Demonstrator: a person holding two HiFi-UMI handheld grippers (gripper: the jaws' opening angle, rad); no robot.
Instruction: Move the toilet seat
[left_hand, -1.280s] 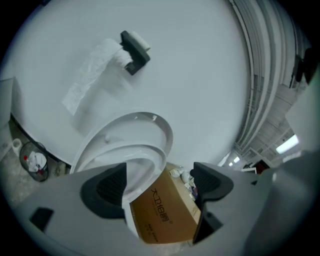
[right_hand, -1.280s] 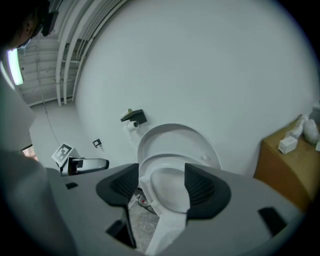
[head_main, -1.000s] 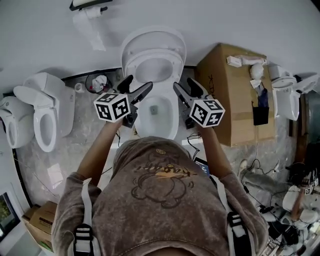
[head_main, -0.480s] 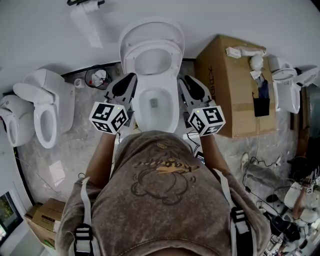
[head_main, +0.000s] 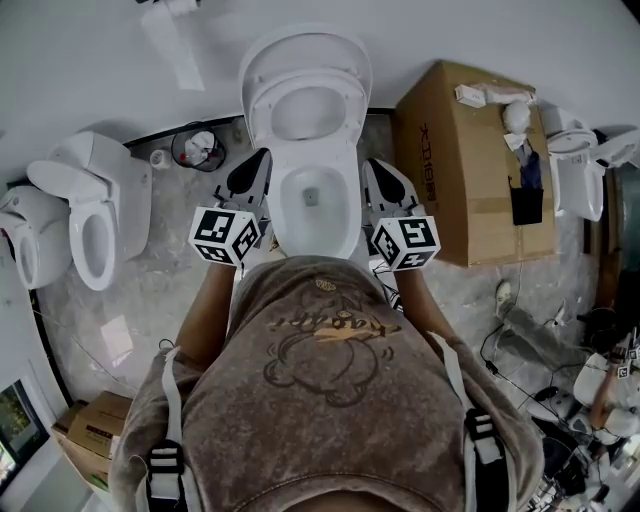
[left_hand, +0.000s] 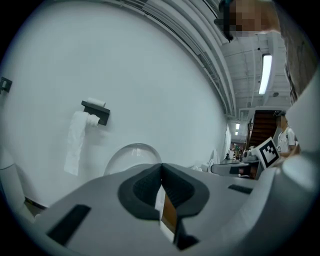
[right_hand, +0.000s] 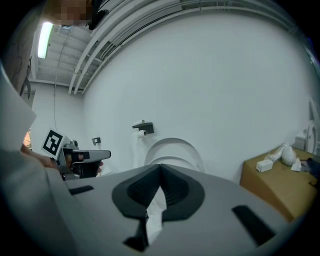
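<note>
The white toilet bowl (head_main: 312, 215) stands in the middle of the head view. Its seat (head_main: 263, 108) and lid (head_main: 305, 52) are up, leaning against the wall. My left gripper (head_main: 260, 156) hangs beside the bowl's left rim, and my right gripper (head_main: 373, 164) beside the right rim. Both sets of jaws have just been closing and now meet with nothing between them. The left gripper (left_hand: 161, 165) points level at the wall, with the raised lid (left_hand: 131, 153) just beyond it. The right gripper (right_hand: 160, 166) faces the raised seat and lid (right_hand: 174, 149).
A paper roll holder (head_main: 168, 14) hangs on the wall at left. A second toilet (head_main: 88, 215) and a small bin (head_main: 197, 150) stand left of the bowl. At right is a large cardboard box (head_main: 465, 170), with cables (head_main: 530, 340) on the floor nearby.
Both grippers have drawn back from the raised seat towards the person and now flank the bowl. Their jaws were open a second ago and are now shut.
</note>
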